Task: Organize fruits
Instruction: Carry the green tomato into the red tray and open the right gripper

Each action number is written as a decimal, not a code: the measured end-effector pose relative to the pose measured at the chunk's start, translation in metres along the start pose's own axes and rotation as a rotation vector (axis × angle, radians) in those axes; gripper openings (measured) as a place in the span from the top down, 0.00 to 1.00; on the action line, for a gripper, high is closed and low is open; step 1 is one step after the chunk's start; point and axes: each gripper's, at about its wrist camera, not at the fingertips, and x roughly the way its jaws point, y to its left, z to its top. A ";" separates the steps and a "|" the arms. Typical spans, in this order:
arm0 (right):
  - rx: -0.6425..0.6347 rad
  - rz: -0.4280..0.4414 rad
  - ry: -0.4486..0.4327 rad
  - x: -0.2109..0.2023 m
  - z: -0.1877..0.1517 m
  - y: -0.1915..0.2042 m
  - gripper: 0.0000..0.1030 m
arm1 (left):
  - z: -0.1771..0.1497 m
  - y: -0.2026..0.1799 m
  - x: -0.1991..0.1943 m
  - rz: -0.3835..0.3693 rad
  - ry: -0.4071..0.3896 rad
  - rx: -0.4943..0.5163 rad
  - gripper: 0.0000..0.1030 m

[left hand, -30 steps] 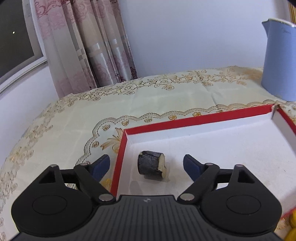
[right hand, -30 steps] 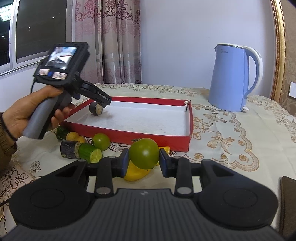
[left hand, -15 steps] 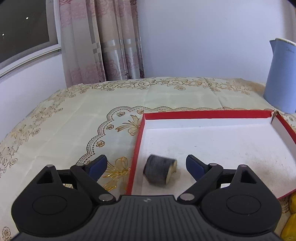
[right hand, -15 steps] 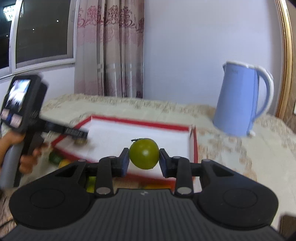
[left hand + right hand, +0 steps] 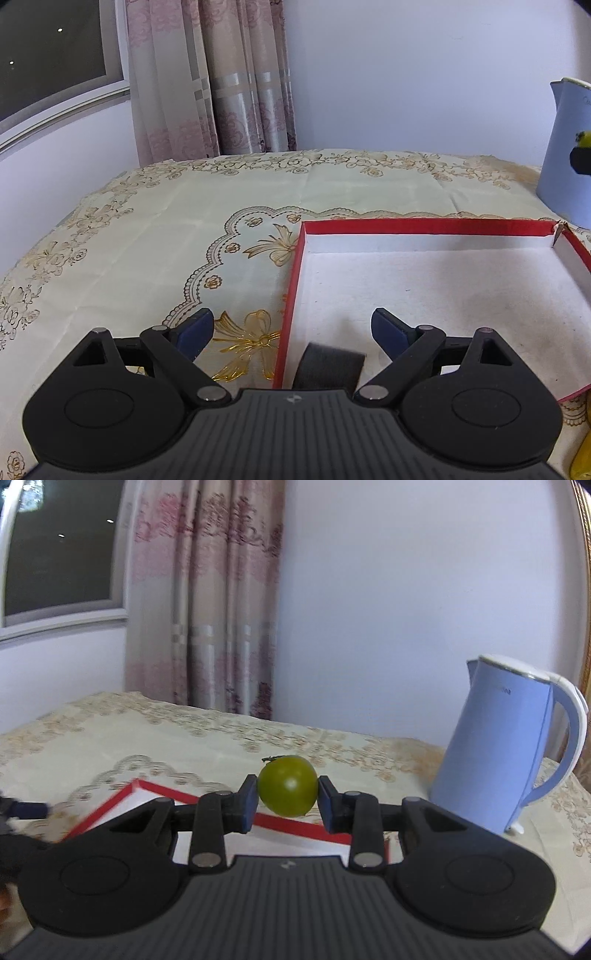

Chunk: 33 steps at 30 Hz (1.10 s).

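My right gripper (image 5: 288,799) is shut on a round green fruit (image 5: 287,791) and holds it in the air above the red-rimmed white tray (image 5: 155,789). My left gripper (image 5: 292,329) is open and empty above the tray's near left corner (image 5: 295,266). A dark stubby cylinder of fruit (image 5: 328,369) lies in the tray just below and between the left fingers, partly hidden by the gripper body. A bit of yellow fruit (image 5: 581,454) shows at the lower right edge of the left wrist view.
A blue electric kettle (image 5: 498,749) stands on the patterned tablecloth (image 5: 184,229) to the right behind the tray. Curtains (image 5: 207,609) and a window (image 5: 48,55) are behind the table. The left gripper's tip (image 5: 26,808) shows at the left of the right wrist view.
My right gripper has lifted the green fruit from the table and carried it over the tray. My left gripper has drawn back from the dark piece, which now lies closer under it.
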 end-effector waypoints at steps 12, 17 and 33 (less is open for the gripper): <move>0.052 -0.027 0.166 0.043 -0.044 -0.032 0.69 | -0.002 -0.001 0.003 0.007 0.012 0.005 0.10; 0.057 -0.030 0.178 0.045 -0.045 -0.033 0.66 | -0.003 -0.003 0.004 0.007 0.017 0.013 0.10; 0.118 -0.049 0.093 0.023 -0.036 -0.032 0.00 | -0.004 -0.005 0.006 0.015 0.012 0.019 0.10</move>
